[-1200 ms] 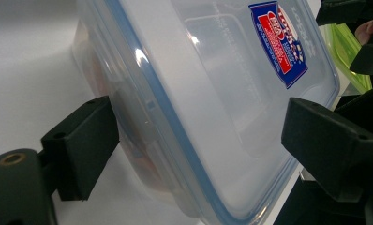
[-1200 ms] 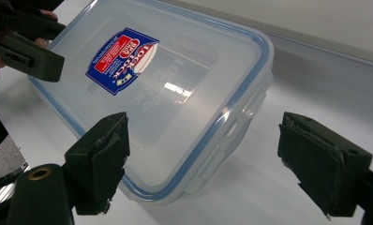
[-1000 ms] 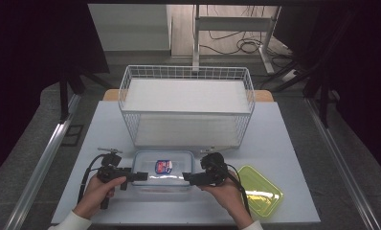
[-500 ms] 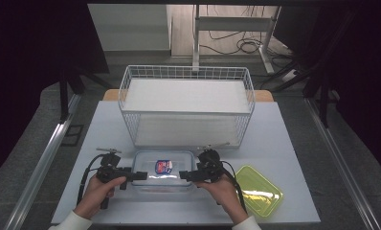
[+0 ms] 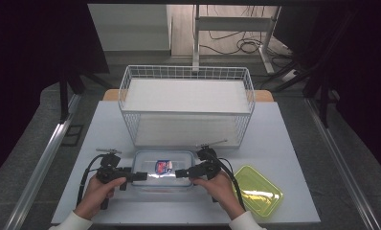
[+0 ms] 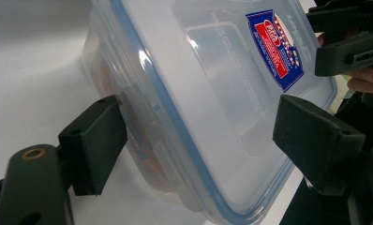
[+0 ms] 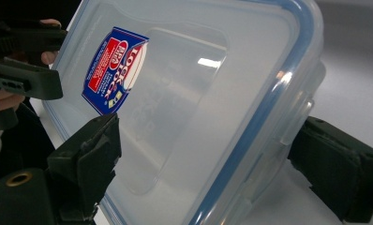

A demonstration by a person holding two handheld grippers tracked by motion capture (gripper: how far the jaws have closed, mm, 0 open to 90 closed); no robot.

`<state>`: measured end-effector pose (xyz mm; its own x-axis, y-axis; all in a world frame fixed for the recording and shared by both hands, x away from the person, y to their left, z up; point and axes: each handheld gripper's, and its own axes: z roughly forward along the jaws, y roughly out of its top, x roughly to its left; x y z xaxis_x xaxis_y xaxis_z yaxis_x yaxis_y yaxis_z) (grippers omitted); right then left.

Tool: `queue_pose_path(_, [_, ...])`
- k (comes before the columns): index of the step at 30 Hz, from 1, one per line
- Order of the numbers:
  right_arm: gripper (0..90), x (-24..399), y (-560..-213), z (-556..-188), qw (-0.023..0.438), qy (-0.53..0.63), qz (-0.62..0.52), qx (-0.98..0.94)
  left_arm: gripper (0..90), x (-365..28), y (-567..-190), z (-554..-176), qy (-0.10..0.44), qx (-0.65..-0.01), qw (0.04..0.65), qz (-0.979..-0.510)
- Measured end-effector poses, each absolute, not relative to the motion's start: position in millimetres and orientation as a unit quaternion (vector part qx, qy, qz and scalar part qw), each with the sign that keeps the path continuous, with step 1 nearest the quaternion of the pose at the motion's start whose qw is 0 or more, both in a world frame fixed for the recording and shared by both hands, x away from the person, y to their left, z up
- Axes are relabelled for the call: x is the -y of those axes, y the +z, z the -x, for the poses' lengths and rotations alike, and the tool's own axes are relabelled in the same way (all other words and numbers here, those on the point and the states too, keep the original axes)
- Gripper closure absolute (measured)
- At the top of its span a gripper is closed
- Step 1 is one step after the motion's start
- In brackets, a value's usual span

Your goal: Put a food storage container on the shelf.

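A clear lidded box [image 5: 150,160] with a blue seal and a red-and-blue sticker [image 5: 163,166] lies on the white table near its front edge. My left gripper [image 5: 140,176] is at the box's left end and is open. In the left gripper view the box [image 6: 212,93] lies between the two spread jaws of my left gripper [image 6: 203,140], and something reddish shows through its wall. My right gripper [image 5: 181,172] reaches over the right end, open. In the right gripper view my right gripper [image 7: 222,159] straddles the corner of the box [image 7: 198,93].
A white wire basket [image 5: 186,112] stands behind the box, across the middle of the table [image 5: 284,143]. A yellow-green translucent lid or tray [image 5: 258,191] lies at the front right, beside my right hand. Cables trail from both grippers.
My right gripper has slid left, farther over the box's right end. The left gripper and the box have hardly moved.
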<state>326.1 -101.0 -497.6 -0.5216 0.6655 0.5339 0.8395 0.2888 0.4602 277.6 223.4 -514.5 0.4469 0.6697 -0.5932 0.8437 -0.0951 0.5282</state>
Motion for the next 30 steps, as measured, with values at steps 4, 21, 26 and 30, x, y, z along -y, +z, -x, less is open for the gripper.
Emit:
queue_pose_path(4, [10.9,102,-498,-327,0.136,-0.356,0.484,0.788,18.5,-223,-514,-276,-0.096,-0.514,0.431,-0.735])
queue_pose_path(21, [39.7,125,-489,-319,0.143,-0.394,0.481,0.770,25.4,-224,-508,-262,-0.067,-0.506,0.443,-0.737])
queue_pose_path(26, [41.3,127,-487,-315,0.136,-0.401,0.471,0.774,27.8,-225,-506,-259,-0.060,-0.501,0.445,-0.740])
queue_pose_path(30, [43.4,129,-486,-312,0.135,-0.405,0.463,0.777,30.7,-227,-505,-256,-0.057,-0.497,0.448,-0.741])
